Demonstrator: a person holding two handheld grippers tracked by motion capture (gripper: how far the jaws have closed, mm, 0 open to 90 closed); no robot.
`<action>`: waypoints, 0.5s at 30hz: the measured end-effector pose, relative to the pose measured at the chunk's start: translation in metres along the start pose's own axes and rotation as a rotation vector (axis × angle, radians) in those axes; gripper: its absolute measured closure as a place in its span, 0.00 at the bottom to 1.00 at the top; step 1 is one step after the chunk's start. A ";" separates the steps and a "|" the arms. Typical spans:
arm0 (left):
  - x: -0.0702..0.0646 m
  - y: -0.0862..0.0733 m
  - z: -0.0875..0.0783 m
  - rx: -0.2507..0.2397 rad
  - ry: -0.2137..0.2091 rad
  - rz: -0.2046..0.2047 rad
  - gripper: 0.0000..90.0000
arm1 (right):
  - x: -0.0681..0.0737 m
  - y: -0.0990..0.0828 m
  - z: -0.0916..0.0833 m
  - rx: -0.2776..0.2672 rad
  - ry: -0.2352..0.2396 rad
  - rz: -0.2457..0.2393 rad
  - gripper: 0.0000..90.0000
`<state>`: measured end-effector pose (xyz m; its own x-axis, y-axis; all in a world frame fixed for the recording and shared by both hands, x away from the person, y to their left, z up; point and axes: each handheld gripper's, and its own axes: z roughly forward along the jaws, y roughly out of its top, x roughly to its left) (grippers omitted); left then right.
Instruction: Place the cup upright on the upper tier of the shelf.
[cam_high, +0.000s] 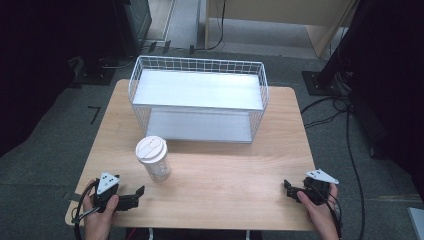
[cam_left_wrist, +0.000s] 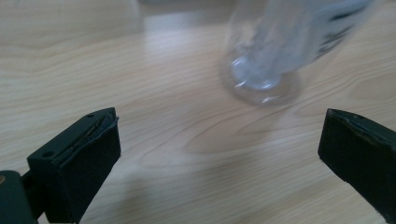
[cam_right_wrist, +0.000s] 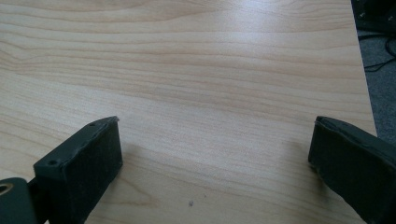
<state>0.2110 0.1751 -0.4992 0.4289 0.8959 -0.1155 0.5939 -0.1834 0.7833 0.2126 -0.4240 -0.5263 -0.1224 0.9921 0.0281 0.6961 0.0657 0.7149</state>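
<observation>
Nearest the high camera, at the bottom edge of the frame, the person's two hands rest on the near rim of the wooden table (cam_high: 215, 190), each holding a gripper. The left gripper (cam_high: 134, 196) sits at the lower left, the right gripper (cam_high: 290, 189) at the lower right, well apart from each other. In the left gripper view its two black jaws stand wide, released, with bare wood between them; in the right gripper view that gripper's jaws also stand spread apart over bare tabletop, holding nothing.

The clear plastic cup (cam_high: 154, 159) stands upright just above and to the right of the left gripper in the high view, left of the table's centre. Its long axis runs vertical, its white lid (cam_high: 151, 149) facing up and closing the top. In the left gripper view the cup's rounded base (cam_left_wrist: 261, 79) shows blurred in the upper right of the frame, ahead of the jaws and not between them, apart from both pads. What the cup holds cannot be told; its wall looks see-through and pale.

Beyond the cup, in the upper middle of the high view, a white wire rack (cam_high: 197, 100) stands on the far half of the table. It has two flat white shelves, one above the other, and both lie bare.
</observation>
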 end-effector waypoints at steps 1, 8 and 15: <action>-0.003 0.001 -0.002 -0.016 -0.021 0.005 0.00 | 0.000 0.000 0.000 0.000 0.000 -0.001 0.03; -0.022 0.005 -0.005 -0.115 -0.148 0.027 0.00 | 0.000 0.000 0.000 0.000 0.000 0.000 0.03; -0.033 0.012 0.007 -0.126 -0.168 0.001 0.00 | 0.000 0.000 0.000 0.000 0.001 0.000 0.03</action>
<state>0.2087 0.1404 -0.4903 0.5427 0.8140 -0.2068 0.5080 -0.1221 0.8526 0.2127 -0.4240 -0.5264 -0.1234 0.9920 0.0285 0.6958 0.0660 0.7152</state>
